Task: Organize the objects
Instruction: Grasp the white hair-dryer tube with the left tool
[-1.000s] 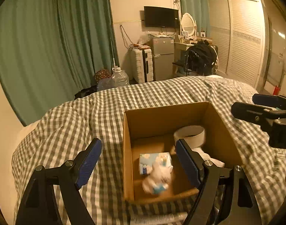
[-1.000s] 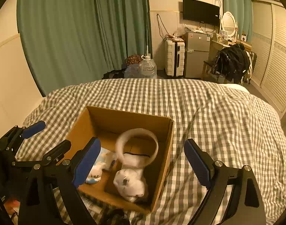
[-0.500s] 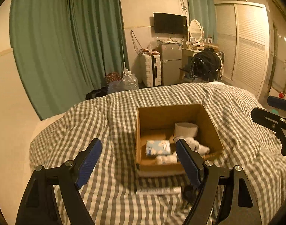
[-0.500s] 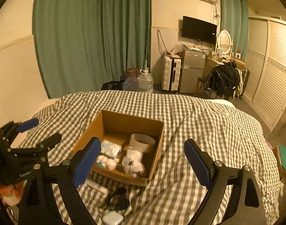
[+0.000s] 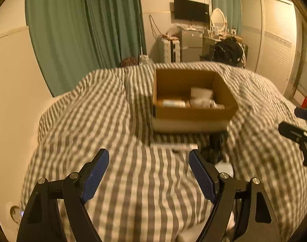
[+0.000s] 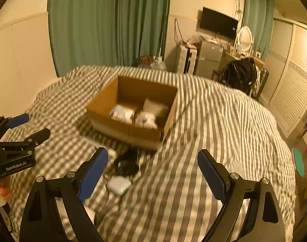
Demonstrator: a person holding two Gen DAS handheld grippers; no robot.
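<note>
An open cardboard box [image 5: 193,117] [image 6: 121,129] stands on the checked bedspread. Inside lie a tissue pack [image 6: 122,114], a white plush toy [image 6: 146,120] and a white roll [image 6: 155,106]. In front of the box lie a white tube [image 5: 177,146], a black tangled item [image 6: 127,161] [image 5: 213,151] and a small white case [image 6: 119,184] [image 5: 224,168]. My left gripper [image 5: 148,173] is open and empty, low over the bedspread short of the box. My right gripper [image 6: 152,173] is open and empty, above the black item and the case.
The bedspread [image 6: 213,131] drops off at the right edge. A green curtain [image 6: 105,24], a suitcase [image 6: 186,60], a small fridge [image 6: 207,60], a chair with a black bag [image 6: 242,74] and white wardrobe doors [image 6: 292,84] stand beyond the bed.
Both grippers have pulled back and dropped away from the box, which now sits farther off. The tube, black item and white case have come into view. Both views are motion-blurred.
</note>
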